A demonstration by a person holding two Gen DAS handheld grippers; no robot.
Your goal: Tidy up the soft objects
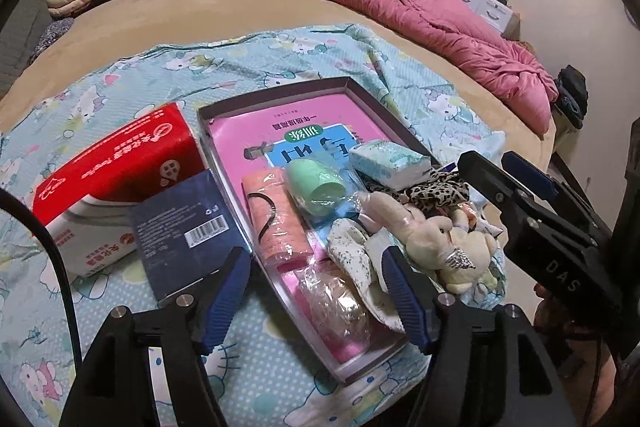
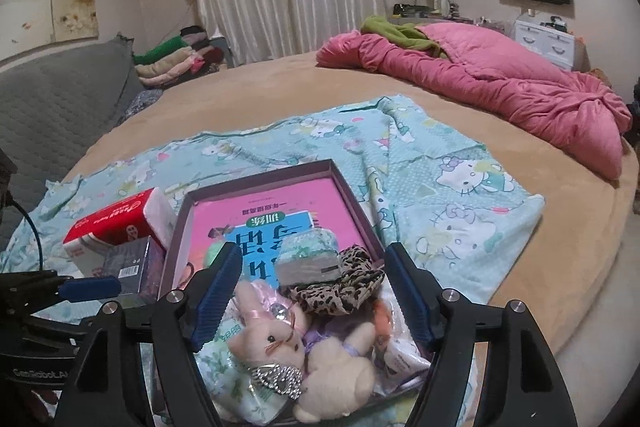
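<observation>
I had both jaws wide and empty: left hand-held gripper point(image 1: 316, 291) and right hand-held gripper point(image 2: 312, 291) above the tray point(image 1: 280, 91); next, I judged, grasp the plush rabbit point(image 2: 272, 331).

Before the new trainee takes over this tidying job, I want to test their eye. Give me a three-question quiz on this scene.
1. True or false: the plush rabbit is clamped in the right gripper.
2. What lies flat inside the tray? A) a pink book B) a pillow C) a shoe
3. What colour is the top of the tissue pack left of the tray?

Key: 1 false, the jaws stand open around it; 2 A; 3 red.
</observation>
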